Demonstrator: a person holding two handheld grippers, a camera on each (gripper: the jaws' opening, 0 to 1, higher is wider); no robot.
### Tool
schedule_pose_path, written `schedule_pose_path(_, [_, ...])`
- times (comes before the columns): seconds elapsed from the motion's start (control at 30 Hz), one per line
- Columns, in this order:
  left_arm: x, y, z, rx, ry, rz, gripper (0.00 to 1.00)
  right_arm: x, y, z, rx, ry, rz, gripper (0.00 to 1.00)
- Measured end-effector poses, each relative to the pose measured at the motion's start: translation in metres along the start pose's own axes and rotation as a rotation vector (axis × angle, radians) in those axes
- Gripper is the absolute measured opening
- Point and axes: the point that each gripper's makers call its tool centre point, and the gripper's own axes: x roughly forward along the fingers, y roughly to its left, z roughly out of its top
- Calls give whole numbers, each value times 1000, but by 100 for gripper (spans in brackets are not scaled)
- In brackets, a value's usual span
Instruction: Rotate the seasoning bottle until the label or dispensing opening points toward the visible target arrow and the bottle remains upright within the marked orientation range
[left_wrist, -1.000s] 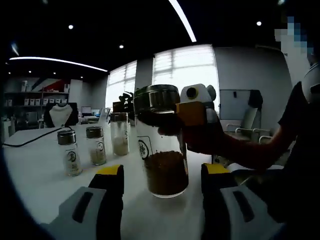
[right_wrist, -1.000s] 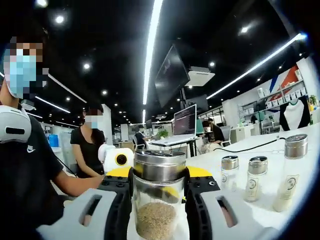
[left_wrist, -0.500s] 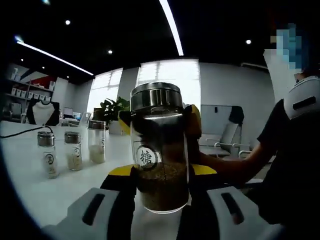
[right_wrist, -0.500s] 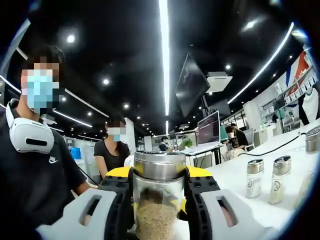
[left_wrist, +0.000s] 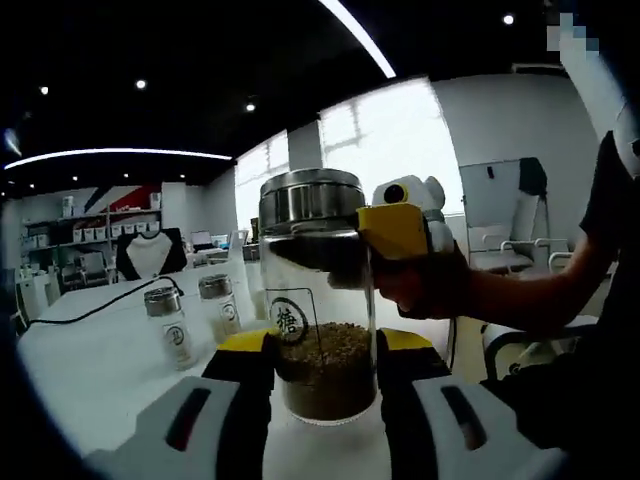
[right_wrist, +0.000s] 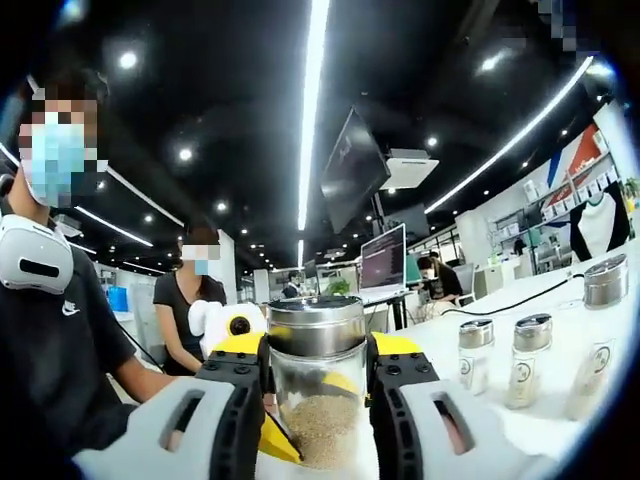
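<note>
Office lights are streaking across a dark ceiling while a white tabletop (left_wrist: 90, 370) is carrying the work. At its near edge the bottle (left_wrist: 318, 300), a clear jar with a steel lid and brown granules in its lower part, is standing upright. In the left gripper view the left hand-held gripper (left_wrist: 322, 350) is closing on the glass at the granule level, its jaws sitting against both sides, with the round label facing the camera at about 7 o'clock from the lid. The right hand-held gripper (right_wrist: 318, 362) is clamping the same bottle just under the lid, and in the left gripper view it is reaching in from 3 o'clock. No target arrow is showing, so how far the turn has gone cannot be judged. With two grips on one jar, the likely trouble is the pair fighting each other: if both are squeezing while one twists, the glass could slip, tilt out of upright or skid on the smooth top. Counting: one held bottle; three small shakers (right_wrist: 530, 360) standing at 3 o'clock in the right gripper view, two showing clearly at 9 o'clock in the left; one black cable (left_wrist: 100, 312).
</note>
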Motion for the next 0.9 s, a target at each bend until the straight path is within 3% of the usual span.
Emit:
schedule_pose_path(0.27, [0,17,-14,60,72,135,42,12,-14,-14,-66,22,-137,38])
schedule_pose_path(0.4, [-1,23,-13,119,74,208,42,15,-22,-14,-54,5,-201,39])
schedule_pose_path(0.47, [0,22,-12,121,65,241,42,16,-27,-12,-35,-29,-245,40])
schedule_pose_path(0.57, [0,22,-14,116,57,258,42,16,-27,-13,-40,-27,-262,40])
schedule_pose_path(0.73, [3,20,-14,77,32,210,42,14,-27,-12,-93,11,-277,39])
schedule_pose_path(0.9, [4,13,-7,17,-20,112,41,10,-20,-9,-132,40,-212,39])
